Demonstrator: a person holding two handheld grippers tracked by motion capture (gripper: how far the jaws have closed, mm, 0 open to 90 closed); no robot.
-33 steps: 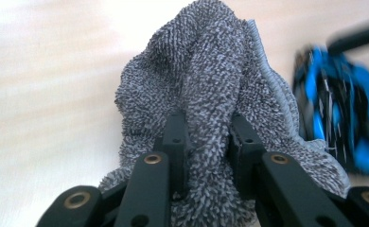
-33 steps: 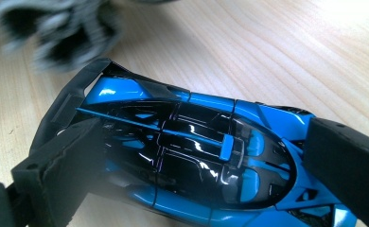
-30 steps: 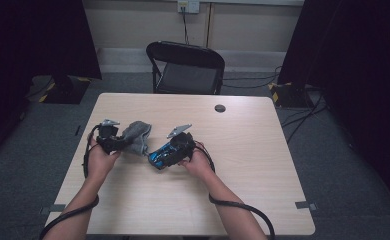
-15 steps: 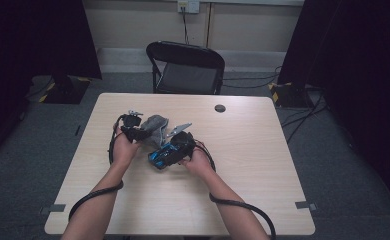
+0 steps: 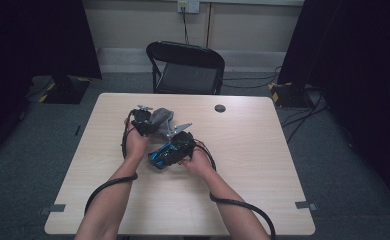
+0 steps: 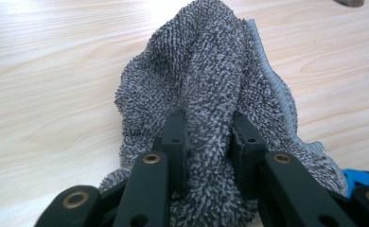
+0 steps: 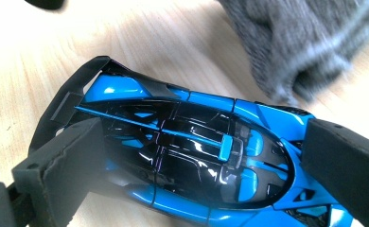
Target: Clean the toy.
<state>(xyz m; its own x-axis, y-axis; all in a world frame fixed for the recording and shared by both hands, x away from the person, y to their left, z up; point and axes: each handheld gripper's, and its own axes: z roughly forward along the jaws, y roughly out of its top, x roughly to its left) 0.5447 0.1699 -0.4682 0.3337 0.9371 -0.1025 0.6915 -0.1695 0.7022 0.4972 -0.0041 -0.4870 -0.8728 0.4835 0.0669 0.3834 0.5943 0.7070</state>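
A grey terry cloth (image 5: 162, 119) is bunched on the wooden table (image 5: 263, 150). My left gripper (image 5: 144, 120) is shut on a fold of it. In the left gripper view the two black jaws pinch the cloth (image 6: 211, 71) at its near end, where the left gripper (image 6: 208, 130) meets it. A blue and black toy car (image 5: 160, 156) lies just in front of the cloth. My right gripper (image 5: 175, 149) is shut across the car's body. In the right gripper view the car (image 7: 187, 156) spans the space between the jaws of the right gripper (image 7: 206, 158), and the cloth (image 7: 305, 42) hangs blurred at upper right.
A small black round disc (image 5: 220, 108) lies near the table's far edge. A black folding chair (image 5: 188, 70) stands behind the table. Black cables loop from both grippers along the forearms.
My left hand has carried the cloth to the right and slightly away, from the table's left part up against the car. The right hand and car have stayed put.
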